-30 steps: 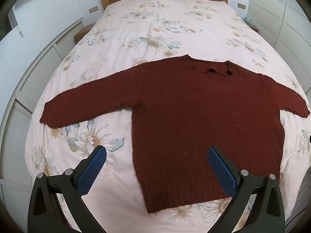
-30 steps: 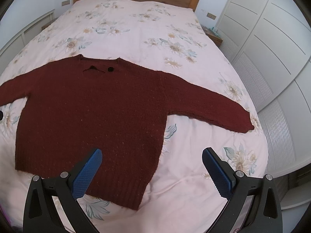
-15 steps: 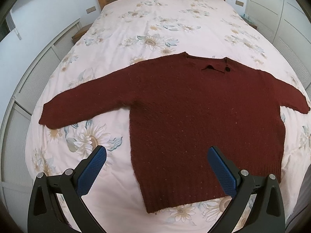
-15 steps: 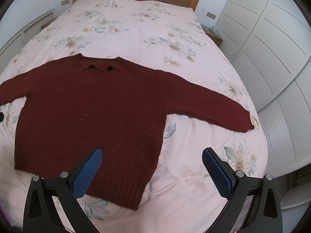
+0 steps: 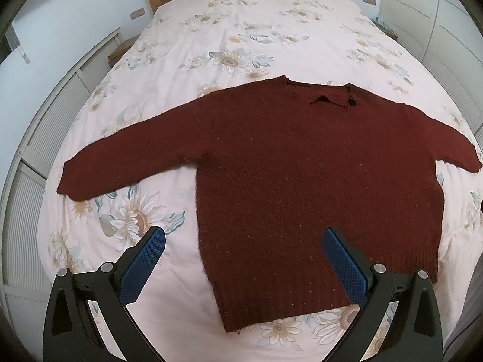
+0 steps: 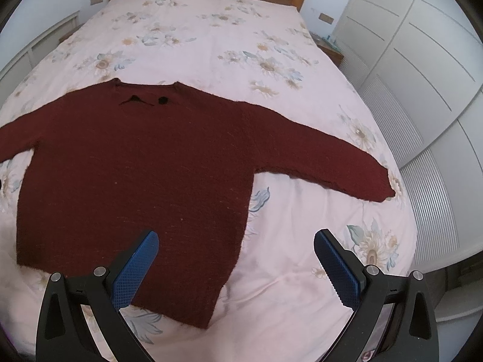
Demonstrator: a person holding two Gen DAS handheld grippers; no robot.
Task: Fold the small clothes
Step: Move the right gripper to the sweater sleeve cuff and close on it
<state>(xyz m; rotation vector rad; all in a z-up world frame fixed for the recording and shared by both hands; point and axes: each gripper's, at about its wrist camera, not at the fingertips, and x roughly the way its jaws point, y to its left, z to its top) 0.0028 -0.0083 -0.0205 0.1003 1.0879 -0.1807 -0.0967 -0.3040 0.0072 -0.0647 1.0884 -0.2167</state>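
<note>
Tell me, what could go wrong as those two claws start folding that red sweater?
The sweater is thick, fuzzy knit, so the open left gripper or right gripper might pinch only the top layer. Each sleeve reaches near the edge of the bed and could drag or bunch. A grab might also catch the floral cover.

Sweater [image 6: 135, 163]: dark red, lay flat on the floral bedspread [image 6: 241, 39], sleeves spread.
Right gripper [image 6: 236, 259]: jaws wide apart, empty, above the sweater's lower right corner.
Wardrobe [image 6: 422, 60]: white, right of bed.

Maroon sweater [image 5: 302, 181], floral pink bedspread [image 5: 241, 30]
</note>
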